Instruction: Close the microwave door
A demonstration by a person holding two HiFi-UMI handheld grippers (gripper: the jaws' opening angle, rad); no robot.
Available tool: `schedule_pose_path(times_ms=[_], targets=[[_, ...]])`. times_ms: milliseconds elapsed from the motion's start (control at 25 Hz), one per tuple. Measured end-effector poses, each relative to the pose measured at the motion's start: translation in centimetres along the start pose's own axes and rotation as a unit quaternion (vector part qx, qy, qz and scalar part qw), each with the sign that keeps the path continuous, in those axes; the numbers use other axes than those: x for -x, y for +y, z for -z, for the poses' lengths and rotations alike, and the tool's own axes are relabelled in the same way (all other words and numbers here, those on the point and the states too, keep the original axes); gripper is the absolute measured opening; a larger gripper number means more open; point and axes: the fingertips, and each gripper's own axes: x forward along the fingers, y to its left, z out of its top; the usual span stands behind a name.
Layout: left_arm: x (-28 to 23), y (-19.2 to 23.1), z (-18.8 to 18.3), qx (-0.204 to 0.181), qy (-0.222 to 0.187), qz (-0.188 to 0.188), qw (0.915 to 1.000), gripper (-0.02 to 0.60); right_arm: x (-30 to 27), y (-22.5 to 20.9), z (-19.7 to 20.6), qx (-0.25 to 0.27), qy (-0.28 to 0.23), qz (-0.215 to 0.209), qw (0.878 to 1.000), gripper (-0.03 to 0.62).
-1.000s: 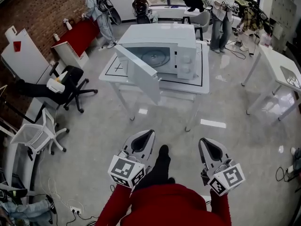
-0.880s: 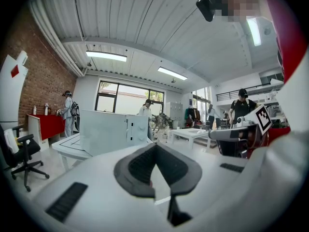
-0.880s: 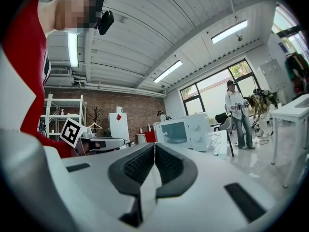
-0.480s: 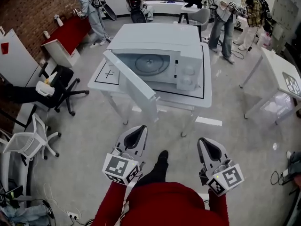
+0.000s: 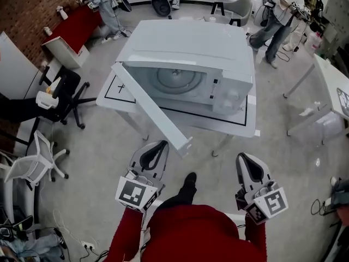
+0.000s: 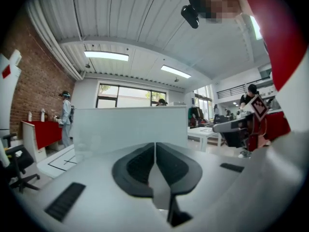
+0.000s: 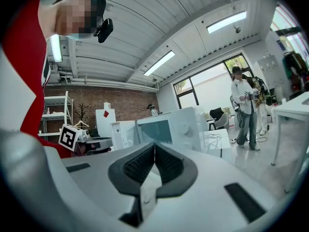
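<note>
A white microwave [image 5: 188, 53] stands on a white table [image 5: 248, 125], and its door [image 5: 152, 111] swings wide open toward me. My left gripper [image 5: 159, 146] is shut and empty, its tip just short of the door's free edge. In the left gripper view the door [image 6: 130, 127] fills the space straight ahead of the shut left gripper [image 6: 155, 146]. My right gripper [image 5: 246, 160] is shut too, holding nothing, below the table's front right. The right gripper view has the microwave [image 7: 176, 124] ahead beyond the shut right gripper [image 7: 154, 149].
Office chairs [image 5: 41, 160] and a black chair [image 5: 62, 94] stand at the left by a brick wall. Another white table [image 5: 332, 89] is at the right. People [image 5: 281, 10] stand at the far end of the room. Cables [image 5: 327, 201] lie on the floor at right.
I have walked toward the microwave, so it and its open door appear larger and nearer. Both grippers now sit close below the table, the left one near the door's edge.
</note>
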Motion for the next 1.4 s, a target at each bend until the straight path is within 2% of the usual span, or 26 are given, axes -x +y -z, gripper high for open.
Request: schedule_pose_path(times_ms=[80,160,240,400,560,880,1040,1240,1400], targets=[[-0.5,0.0,0.4,0.007,0.020,0.025,0.9995,0.034,-0.8,-0.3,0.1,-0.002,0.004,0.001,1.000,0.015],[-1.2,-0.1,0.6,0.004,0.036,0.046,0.9983,0.116,-1.4,-0.7,0.1,-0.006,0.005,0.002,1.000,0.015],[-2.1,-0.7,0.1,0.001,0.029,0.064,0.9975,0.146,-1.9,-1.0,-0.1,-0.013,0.004,0.003,1.000,0.015],[-3.9,-1.0,0.8,-0.007,0.039,0.076,0.9963,0.147,-2.5,-1.8,-0.3,-0.022,0.002,0.013,1.000,0.015],[-6.4,-1.3,0.1,-0.010,0.031,0.080,0.9963,0.147,-3.0,-2.6,-0.4,-0.022,0.006,0.024,0.999,0.014],[-10.3,-1.8,0.1,-0.037,0.065,0.085,0.9935,0.147,-4.0,-3.8,-0.5,-0.014,0.014,0.043,0.999,0.015],[-11.8,-2.0,0.1,-0.017,0.069,0.095,0.9930,0.146,-4.7,-4.2,-0.7,-0.008,0.014,0.045,0.999,0.015],[-13.3,-1.6,-0.3,0.012,0.053,0.101,0.9934,0.126,-5.4,-4.3,-0.9,-0.005,0.012,0.043,0.999,0.015],[-14.5,-0.9,-0.3,0.025,0.050,0.094,0.9940,0.121,-5.7,-4.3,-1.0,-0.001,0.012,0.039,0.999,0.015]])
